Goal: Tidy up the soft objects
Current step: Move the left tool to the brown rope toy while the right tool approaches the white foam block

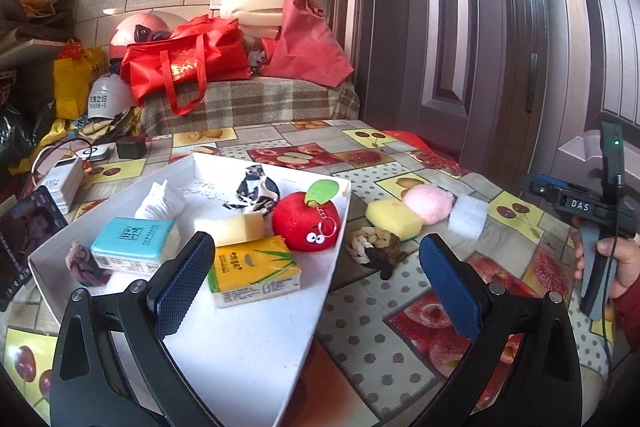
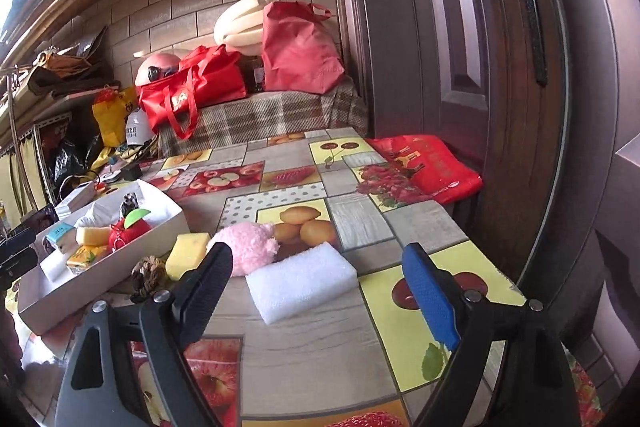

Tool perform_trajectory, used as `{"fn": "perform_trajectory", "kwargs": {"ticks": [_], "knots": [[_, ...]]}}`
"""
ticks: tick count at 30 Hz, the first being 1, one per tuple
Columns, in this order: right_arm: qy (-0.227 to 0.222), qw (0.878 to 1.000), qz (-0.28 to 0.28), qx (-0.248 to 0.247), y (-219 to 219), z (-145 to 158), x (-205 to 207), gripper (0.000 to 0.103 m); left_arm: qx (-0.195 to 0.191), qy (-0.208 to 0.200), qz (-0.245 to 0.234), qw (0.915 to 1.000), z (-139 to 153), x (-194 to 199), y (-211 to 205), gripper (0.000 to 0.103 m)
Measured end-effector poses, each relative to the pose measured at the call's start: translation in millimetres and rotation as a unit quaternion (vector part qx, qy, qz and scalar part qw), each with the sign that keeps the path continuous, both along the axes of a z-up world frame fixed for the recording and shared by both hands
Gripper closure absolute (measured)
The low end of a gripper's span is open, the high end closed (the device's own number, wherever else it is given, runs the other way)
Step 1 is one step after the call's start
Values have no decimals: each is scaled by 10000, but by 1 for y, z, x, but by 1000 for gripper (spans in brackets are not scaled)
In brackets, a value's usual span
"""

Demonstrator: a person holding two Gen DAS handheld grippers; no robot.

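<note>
A white tray [image 1: 256, 347] holds a red apple plush [image 1: 306, 227], a yellow tissue pack [image 1: 254, 269], a blue tissue pack [image 1: 134, 241], a pale sponge [image 1: 230, 227], a white cloth [image 1: 160, 201] and a black-and-white cloth [image 1: 256, 189]. My left gripper [image 1: 316, 287] is open and empty above the tray's near right edge. On the table beside the tray lie a braided rope knot [image 1: 374, 247], a yellow sponge [image 2: 187, 255], a pink plush [image 2: 248, 247] and a white foam block [image 2: 302, 281]. My right gripper [image 2: 316, 293] is open and empty, just before the foam block.
The table has a fruit-pattern cloth [image 2: 320, 347]. A red bag [image 2: 428, 163] lies at its far right edge by a dark wooden door [image 2: 460, 47]. Red bags [image 1: 184, 63] and foam rolls sit on a plaid bench behind. Boxes and a charger [image 1: 130, 147] lie at the table's left.
</note>
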State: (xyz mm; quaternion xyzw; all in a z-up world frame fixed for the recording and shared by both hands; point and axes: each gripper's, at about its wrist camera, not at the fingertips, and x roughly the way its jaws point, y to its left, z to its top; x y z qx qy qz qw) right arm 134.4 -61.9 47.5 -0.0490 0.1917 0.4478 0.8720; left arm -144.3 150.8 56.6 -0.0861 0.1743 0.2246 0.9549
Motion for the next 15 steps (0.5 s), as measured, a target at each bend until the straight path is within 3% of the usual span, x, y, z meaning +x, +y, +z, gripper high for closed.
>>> {"fn": "perform_trajectory", "kwargs": {"ticks": [4,7,11,15], "knots": [[308,9971,454,-537,24,-10,6,16,-221,548,-610,9964,-7,44,-16,0],[207,9936,711,-857,42,-14,4,16,-355,956,-861,9911,-14,79,-24,1],[141,9883,863,-1252,67,-19,13,16,-448,1244,-923,9869,-20,114,-27,1],[582,9809,838,-1658,89,-31,38,15,-591,1516,-911,9825,-26,139,-23,1]]}}
